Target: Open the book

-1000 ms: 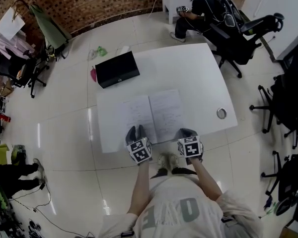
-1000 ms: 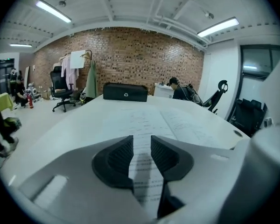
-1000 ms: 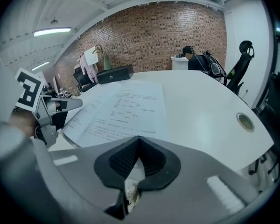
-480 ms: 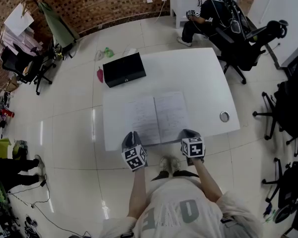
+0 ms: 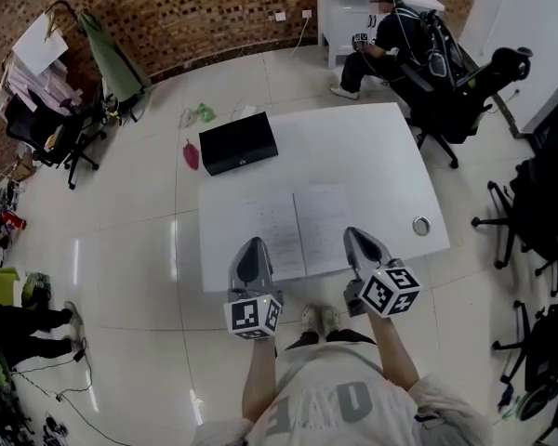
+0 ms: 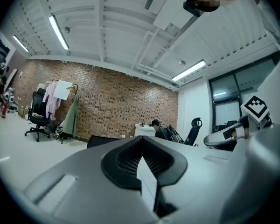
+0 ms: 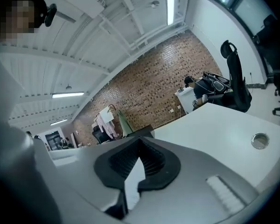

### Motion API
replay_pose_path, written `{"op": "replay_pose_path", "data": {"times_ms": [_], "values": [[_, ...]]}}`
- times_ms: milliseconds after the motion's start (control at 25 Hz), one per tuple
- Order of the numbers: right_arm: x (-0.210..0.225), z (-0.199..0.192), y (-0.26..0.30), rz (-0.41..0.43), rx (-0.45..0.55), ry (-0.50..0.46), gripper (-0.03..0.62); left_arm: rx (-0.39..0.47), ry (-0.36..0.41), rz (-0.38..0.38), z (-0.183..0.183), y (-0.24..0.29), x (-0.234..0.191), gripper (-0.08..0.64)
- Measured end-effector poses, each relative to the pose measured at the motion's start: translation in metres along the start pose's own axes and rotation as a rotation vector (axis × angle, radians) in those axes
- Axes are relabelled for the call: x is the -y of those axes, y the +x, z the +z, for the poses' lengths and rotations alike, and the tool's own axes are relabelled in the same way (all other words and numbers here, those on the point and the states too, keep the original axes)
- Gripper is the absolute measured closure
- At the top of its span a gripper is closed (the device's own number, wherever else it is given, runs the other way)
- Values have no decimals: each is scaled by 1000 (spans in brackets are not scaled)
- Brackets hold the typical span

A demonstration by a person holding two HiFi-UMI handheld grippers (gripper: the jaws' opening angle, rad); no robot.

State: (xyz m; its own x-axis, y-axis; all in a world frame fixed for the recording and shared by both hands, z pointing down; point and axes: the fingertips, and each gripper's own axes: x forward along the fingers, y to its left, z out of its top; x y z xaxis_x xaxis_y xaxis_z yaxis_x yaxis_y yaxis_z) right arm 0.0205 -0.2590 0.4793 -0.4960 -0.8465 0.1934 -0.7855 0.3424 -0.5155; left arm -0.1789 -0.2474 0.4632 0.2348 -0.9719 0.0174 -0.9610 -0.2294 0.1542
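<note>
Book (image 5: 298, 230) is lying already open and flat on the white tabletop (image 5: 353, 147), near its front edge. Its two pages are spreading from left to right, and the spine is running straight away from the person.

Starting from the left, a black box (image 5: 238, 143) is sitting at the far left corner of the tabletop, well apart from the book. The left tool (image 5: 252, 247) is hovering over the near left corner of the left page. In its own view the left tool (image 6: 141, 160) is clenched, pad against pad, and it is grasping nothing. The right tool (image 5: 355, 240) is hovering over the near right corner of the right page. It (image 7: 135, 164) is also clenched and is carrying nothing. A round metal ring (image 5: 420, 225) is sitting in the tabletop just right of it, near the right edge.

The book is lying just ahead of both tools and between them, so neither hand seems nearer than the other. I am judging that the opening is done. Much free room is showing behind the book and on its right, and only a narrow strip on its left.
</note>
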Motion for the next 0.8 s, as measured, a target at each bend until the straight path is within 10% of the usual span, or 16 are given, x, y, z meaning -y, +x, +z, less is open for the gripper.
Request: {"op": "replay_pose_path", "data": {"times_ms": [800], "values": [[-91, -25, -157, 148, 132, -63, 588, 105, -64, -38, 27, -153, 44, 541]]}}
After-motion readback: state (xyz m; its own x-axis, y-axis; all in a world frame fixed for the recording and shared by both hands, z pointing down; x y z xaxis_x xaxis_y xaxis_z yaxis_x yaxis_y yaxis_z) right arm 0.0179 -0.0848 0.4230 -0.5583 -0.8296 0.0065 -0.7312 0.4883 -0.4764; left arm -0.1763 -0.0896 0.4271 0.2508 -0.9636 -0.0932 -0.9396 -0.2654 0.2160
